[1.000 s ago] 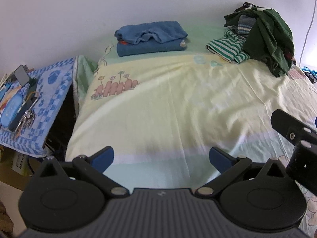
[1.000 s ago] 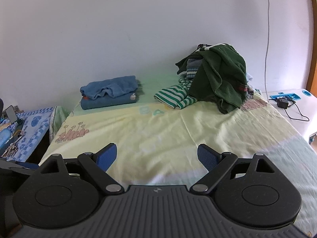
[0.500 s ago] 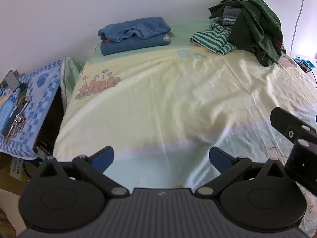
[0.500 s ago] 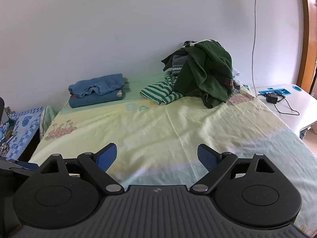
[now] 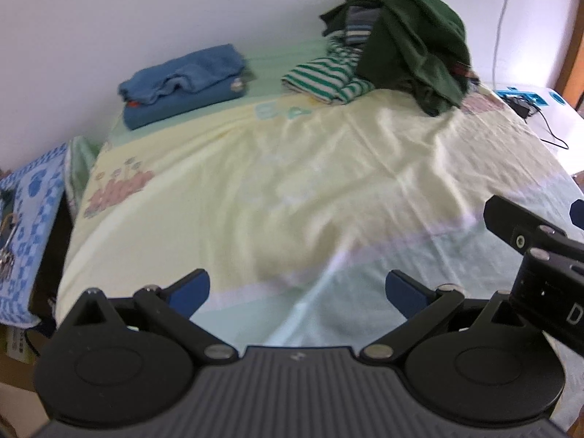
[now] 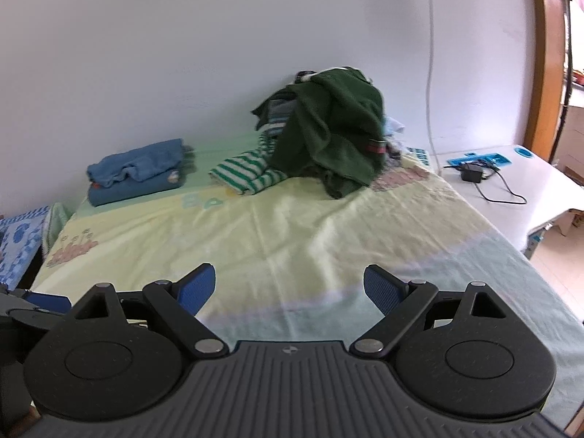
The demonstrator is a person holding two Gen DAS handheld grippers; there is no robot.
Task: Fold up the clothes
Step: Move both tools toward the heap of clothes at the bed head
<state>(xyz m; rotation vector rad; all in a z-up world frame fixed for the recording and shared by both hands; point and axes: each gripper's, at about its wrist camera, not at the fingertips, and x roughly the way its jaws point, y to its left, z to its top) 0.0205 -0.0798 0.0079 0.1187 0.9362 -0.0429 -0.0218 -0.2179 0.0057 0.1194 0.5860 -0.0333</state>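
A heap of unfolded clothes lies at the bed's far right, topped by a dark green garment [image 5: 412, 47] [image 6: 335, 135], with a green-and-white striped garment [image 5: 325, 80] [image 6: 244, 175] spilling out at its left. A stack of folded blue clothes [image 5: 182, 80] [image 6: 137, 171] rests at the far left by the wall. My left gripper [image 5: 297, 290] hangs open over the near edge of the bed, holding nothing. My right gripper [image 6: 288, 286] is open and empty too, well short of the heap. Its body shows at the right edge of the left wrist view.
The bed has a pale yellow and mint sheet [image 5: 277, 182] [image 6: 292, 226]. A blue-and-white patterned cloth [image 5: 25, 226] with keys on it covers a low surface at the left. A white side table [image 6: 511, 182] at the right carries a charger with its cable and a blue tray.
Both views have swung to the right: the clothes heap and the blue stack have slid leftward in frame, and the white side table has come into the left view. Both grippers stayed open.
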